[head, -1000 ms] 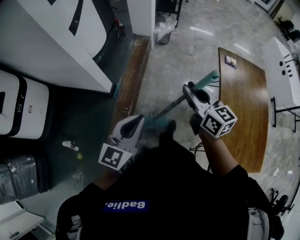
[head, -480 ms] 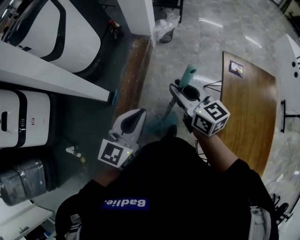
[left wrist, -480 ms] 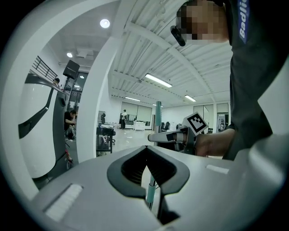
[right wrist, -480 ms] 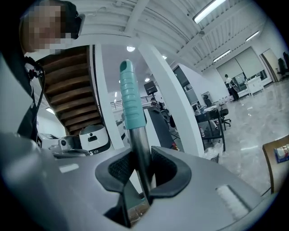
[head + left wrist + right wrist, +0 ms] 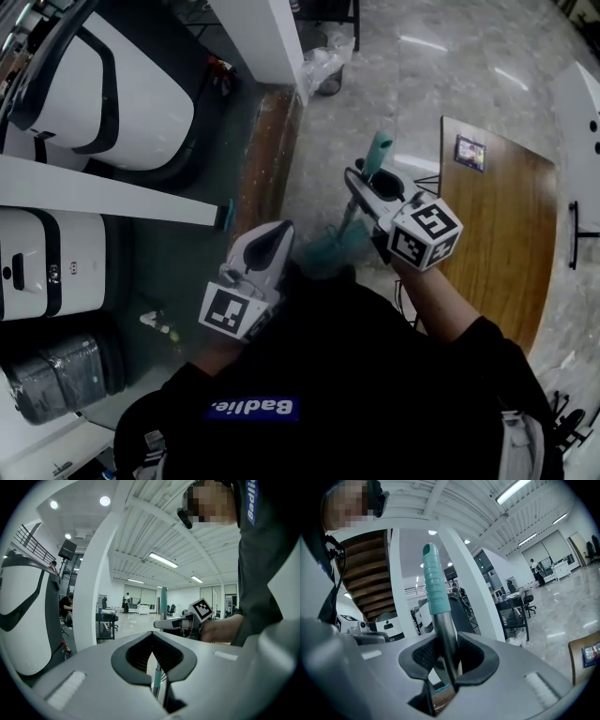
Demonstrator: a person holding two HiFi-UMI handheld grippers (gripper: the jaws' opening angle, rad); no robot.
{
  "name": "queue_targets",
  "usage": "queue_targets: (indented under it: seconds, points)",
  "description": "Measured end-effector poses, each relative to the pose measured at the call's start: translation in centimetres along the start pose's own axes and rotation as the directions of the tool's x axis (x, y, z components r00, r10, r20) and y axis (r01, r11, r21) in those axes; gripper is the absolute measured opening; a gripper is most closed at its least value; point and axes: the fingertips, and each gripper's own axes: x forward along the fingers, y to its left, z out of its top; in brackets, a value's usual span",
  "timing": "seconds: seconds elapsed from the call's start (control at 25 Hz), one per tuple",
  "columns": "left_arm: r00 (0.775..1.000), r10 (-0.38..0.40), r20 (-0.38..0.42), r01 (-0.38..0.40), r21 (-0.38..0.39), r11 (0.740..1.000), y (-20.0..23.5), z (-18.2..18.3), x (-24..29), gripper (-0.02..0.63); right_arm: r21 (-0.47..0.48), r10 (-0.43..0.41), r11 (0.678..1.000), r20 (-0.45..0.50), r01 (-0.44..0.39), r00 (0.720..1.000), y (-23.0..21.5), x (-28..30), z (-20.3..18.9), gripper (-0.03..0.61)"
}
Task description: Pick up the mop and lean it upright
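Note:
The mop has a steel pole and a teal ribbed handle (image 5: 378, 153), which stands nearly upright in the head view. Its teal head (image 5: 328, 253) rests on the floor by my feet. My right gripper (image 5: 361, 183) is shut on the pole just below the handle. In the right gripper view the pads clamp the pole (image 5: 445, 634) and the handle (image 5: 436, 581) rises above them. My left gripper (image 5: 274, 232) hangs left of the mop head, apart from it. Its jaws (image 5: 152, 651) are shut on nothing, and the pole (image 5: 155, 681) shows beyond them.
A brown wooden table (image 5: 492, 225) stands to the right. A white column (image 5: 267, 37) and a wooden step (image 5: 267, 155) lie ahead, with a bin bag (image 5: 323, 66) beside them. White machines (image 5: 103, 84) and a wrapped dark bundle (image 5: 56, 370) fill the left.
The mop handle has swung from slanting right to nearly upright in the right gripper. Both grippers have travelled with me across the floor, towards the column and step.

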Motion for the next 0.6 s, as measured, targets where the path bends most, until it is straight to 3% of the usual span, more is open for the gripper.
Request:
queue_targets:
  seconds: [0.32,0.6]
  points:
    - [0.997,-0.08,0.023,0.081,-0.03,0.996,4.2,0.5,4.7,0.02,-0.012,-0.058,0.998,0.007,0.058,0.998,-3.8,3.4,2.6,0.104]
    - [0.985,-0.162,0.061,0.164,-0.031,0.986,10.9,2.0,8.6,0.02,-0.064,-0.094,0.993,0.021,0.095,0.995,-5.4,8.5,5.8,0.1]
